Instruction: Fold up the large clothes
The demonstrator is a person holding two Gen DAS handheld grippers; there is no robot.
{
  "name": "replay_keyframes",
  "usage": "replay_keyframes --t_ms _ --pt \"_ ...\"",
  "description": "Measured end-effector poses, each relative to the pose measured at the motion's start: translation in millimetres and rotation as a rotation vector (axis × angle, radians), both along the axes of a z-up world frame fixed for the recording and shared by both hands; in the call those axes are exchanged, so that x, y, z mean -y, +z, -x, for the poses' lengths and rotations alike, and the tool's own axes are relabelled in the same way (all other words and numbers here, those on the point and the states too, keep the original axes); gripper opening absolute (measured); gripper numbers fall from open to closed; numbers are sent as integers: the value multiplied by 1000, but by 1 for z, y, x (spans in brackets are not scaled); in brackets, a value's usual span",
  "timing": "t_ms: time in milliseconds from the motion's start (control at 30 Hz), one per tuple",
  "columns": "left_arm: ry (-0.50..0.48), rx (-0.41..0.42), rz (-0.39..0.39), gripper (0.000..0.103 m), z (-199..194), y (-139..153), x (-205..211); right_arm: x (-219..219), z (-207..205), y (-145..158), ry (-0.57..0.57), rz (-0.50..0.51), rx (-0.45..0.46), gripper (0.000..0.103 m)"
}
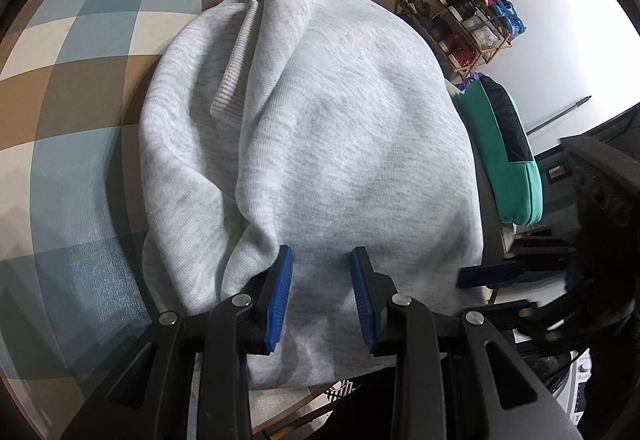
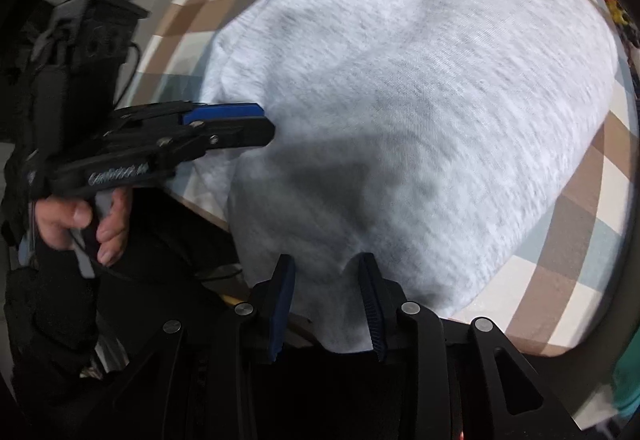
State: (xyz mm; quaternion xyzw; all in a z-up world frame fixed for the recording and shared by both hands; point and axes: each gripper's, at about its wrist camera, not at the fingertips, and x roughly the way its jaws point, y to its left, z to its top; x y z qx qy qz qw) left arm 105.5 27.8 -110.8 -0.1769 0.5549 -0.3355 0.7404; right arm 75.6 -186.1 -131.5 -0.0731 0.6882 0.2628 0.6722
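A large light-grey sweatshirt (image 1: pixel 340 112) lies bunched on the checked tablecloth (image 1: pixel 80 88), a ribbed cuff (image 1: pixel 236 60) showing on its left fold. My left gripper (image 1: pixel 322 250) is shut on the near edge of the sweatshirt, and folds of cloth run in between its blue pads. In the right wrist view the sweatshirt (image 2: pixel 420 88) fills the frame, blurred by motion. My right gripper (image 2: pixel 327 258) is shut on its hem where it hangs over the table edge. The left gripper (image 2: pixel 266 120) bites the cloth's left edge there. The right gripper (image 1: pixel 464 276) shows at the garment's right edge.
A person's hand (image 2: pixel 80 216) in a dark sleeve holds the left tool. Off the table to the right stand a wooden shoe rack (image 1: pixel 460 12) and a teal and black cushion (image 1: pixel 504 144). The table's near edge (image 2: pixel 208 212) runs just below the grippers.
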Motion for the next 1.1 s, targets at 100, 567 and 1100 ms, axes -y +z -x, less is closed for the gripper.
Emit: replay_keyframes --t_ms 100,567,1100 --pt "1 16 -19 25 2 1 3 18 2 26 22 -96 17 30" --pt "12 12 -45 25 -1 2 9 0 -130 -6 -139 173 291 37" --pt "-2 20 -62 25 -2 5 16 -66 -165 -23 3 137 174 36"
